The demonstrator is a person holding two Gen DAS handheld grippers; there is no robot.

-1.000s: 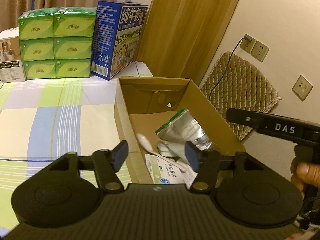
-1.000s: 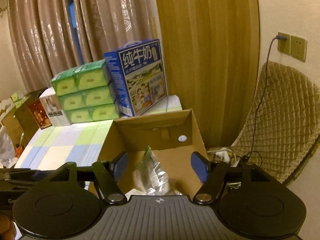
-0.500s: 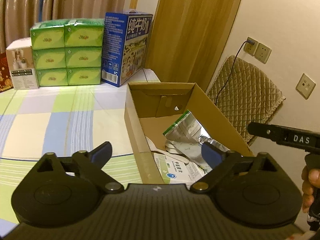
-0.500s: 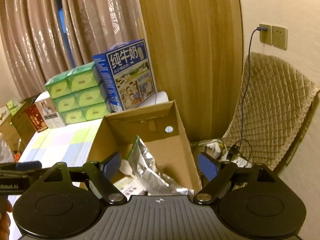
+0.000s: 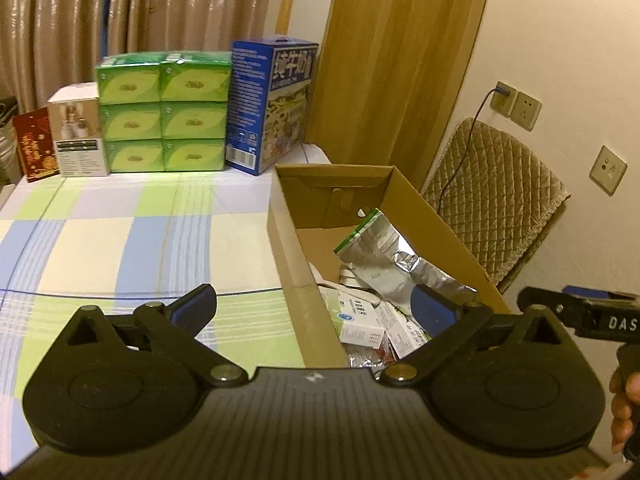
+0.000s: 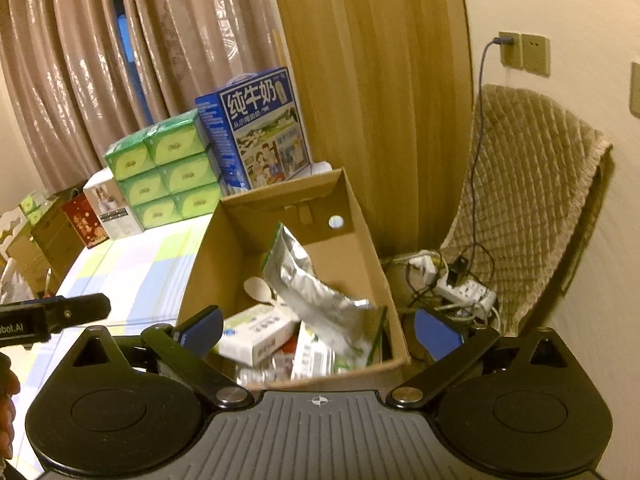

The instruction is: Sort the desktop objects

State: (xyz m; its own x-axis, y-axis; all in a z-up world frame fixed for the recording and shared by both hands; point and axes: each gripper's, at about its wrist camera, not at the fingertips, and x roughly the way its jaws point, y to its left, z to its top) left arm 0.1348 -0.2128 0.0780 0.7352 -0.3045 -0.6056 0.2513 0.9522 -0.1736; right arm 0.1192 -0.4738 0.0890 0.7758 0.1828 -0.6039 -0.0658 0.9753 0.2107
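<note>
Both hand-held grippers, left point(image 5: 312, 304) and right point(image 6: 318, 326), spread wide, empty, above filled brown cardboard box point(image 6: 360, 216); checked bench point(image 5: 120, 240) bare nearby; sorting apparently done, next: confirm nothing left.

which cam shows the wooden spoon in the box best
The right wrist view: the wooden spoon's bowl shows clearly beside the foil bag. In the left wrist view, the cardboard box's near wall hides it almost entirely.
</note>
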